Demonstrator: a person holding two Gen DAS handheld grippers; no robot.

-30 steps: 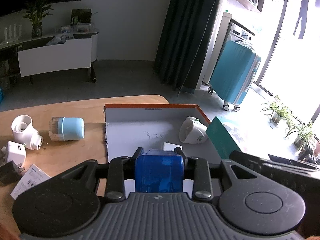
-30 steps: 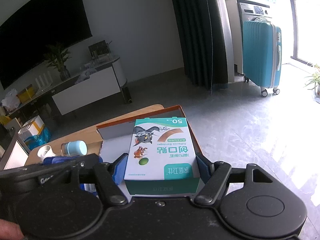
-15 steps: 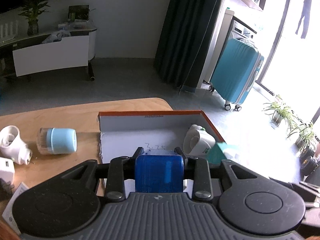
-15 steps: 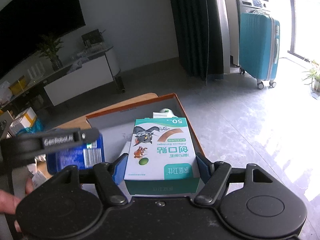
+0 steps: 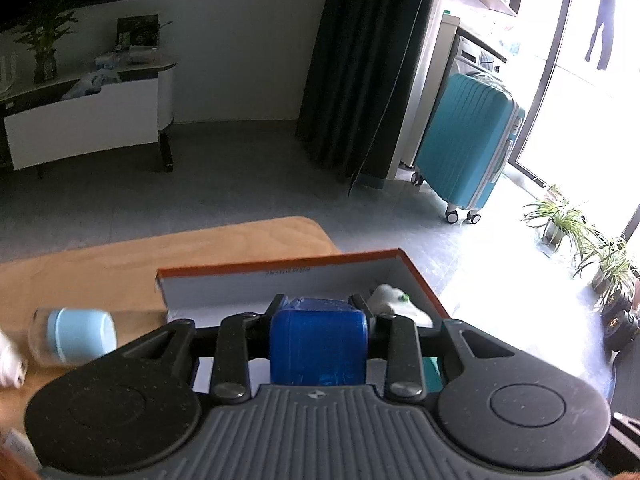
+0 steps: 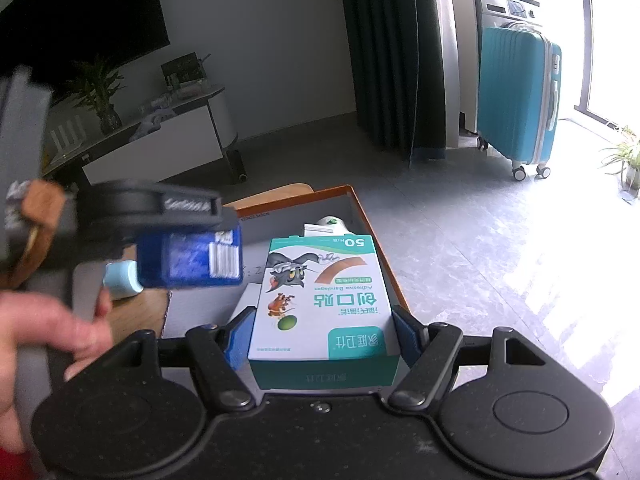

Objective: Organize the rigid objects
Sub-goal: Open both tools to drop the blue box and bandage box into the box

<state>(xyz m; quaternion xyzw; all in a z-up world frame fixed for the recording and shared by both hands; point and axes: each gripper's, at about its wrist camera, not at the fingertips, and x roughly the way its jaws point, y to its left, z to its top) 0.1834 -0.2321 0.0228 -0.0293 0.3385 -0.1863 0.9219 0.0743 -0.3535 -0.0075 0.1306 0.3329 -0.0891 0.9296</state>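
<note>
On the wooden worktop (image 5: pixel 120 264), at about nine o'clock in the left wrist view, a light blue capped container (image 5: pixel 76 338) lies on its side just outside the orange-rimmed box (image 5: pixel 280 266). The left gripper (image 5: pixel 319 308) has its jaws closed tight on a blue packet (image 5: pixel 318 344), which sits squarely between them, held above the box's white floor. At two o'clock from the packet a white device (image 5: pixel 386 294) rests in the box's far corner. The right gripper (image 6: pixel 322 330) stands about half open, its jaws pressed on either side of a green-and-white bandage box (image 6: pixel 324 300), above the box's right part.
</note>
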